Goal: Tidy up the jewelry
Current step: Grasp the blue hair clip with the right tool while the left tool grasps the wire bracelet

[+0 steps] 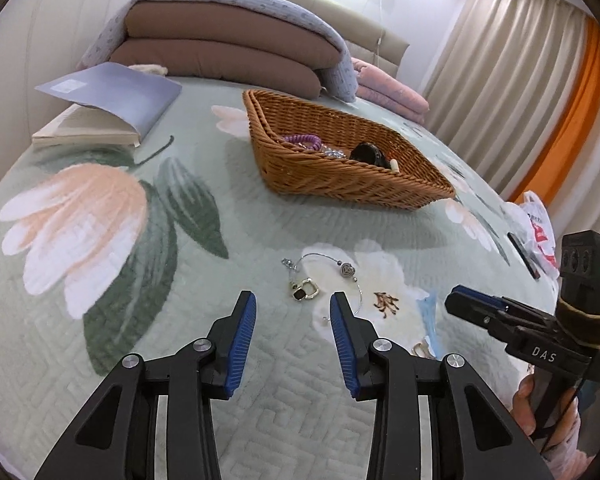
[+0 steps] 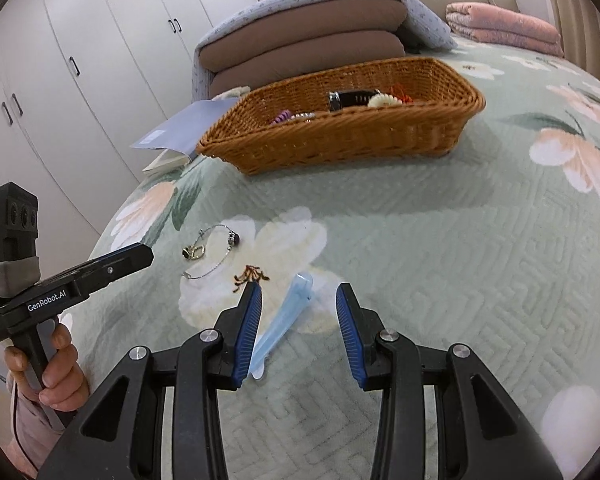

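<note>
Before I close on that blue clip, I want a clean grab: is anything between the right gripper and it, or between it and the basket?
Nothing visible. The clip lies bare on the quilt between the right gripper's open jaws. The bracelet sits off to the left, and only open quilt leads up to the basket.

bed (image 1: 180, 360) w/ floral quilt | white wardrobes (image 2: 80, 60) | beige curtains (image 1: 500, 60)

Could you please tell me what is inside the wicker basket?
In the wicker basket: a purple coil hair tie, a black band, a cream scrunchie and something orange. The near wall hides the floor.
</note>
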